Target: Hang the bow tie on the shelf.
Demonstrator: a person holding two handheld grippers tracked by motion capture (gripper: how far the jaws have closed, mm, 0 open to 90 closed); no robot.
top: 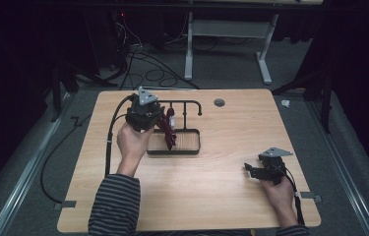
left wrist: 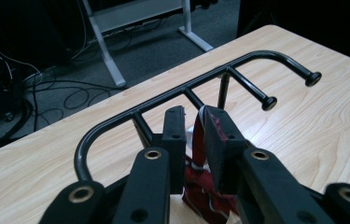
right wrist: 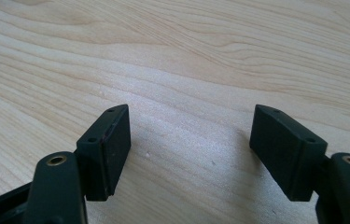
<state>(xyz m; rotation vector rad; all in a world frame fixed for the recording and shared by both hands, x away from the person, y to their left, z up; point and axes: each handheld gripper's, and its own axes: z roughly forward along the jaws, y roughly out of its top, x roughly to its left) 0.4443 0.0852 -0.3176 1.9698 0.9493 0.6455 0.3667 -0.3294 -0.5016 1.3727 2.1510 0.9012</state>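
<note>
On the wooden table [top: 211,177], toward its far left-centre, a black wire rack [top: 184,105] is seen standing from a shallow black tray [top: 192,145]. Rack detail from the left gripper view: a curved top bar [left wrist: 172,93] with short pegs ending in round knobs [left wrist: 269,103].

Left gripper [top: 160,120] is held by the left hand [top: 133,142] just beside the rack, above the tray's left end. A dark red patterned cloth, tie-like [top: 169,132], is seen hanging down from it into the tray. In the left gripper view the jaws are closed in on that cloth [left wrist: 200,182]: red fabric with pale stripes is pinched between the two black pads [left wrist: 219,140], one fold riding up over the right pad's edge. The narrow gap between the pads is taken up by the fabric. The cloth is positioned just in front of the rack's bar; whether it touches the bar cannot be told.

Right gripper [top: 251,169] is held low over the table near the right front, well apart from rack and tray, in the right hand [top: 278,191]. Its jaws are spread wide in the right gripper view, nothing between them, bare wood grain [right wrist: 186,70] seen beyond the pads [right wrist: 112,149].

Striped sleeve [top: 115,204] is seen on the left forearm. Cables [top: 142,69] lie on the grey floor beyond the table, beside a white desk frame [top: 231,34].
</note>
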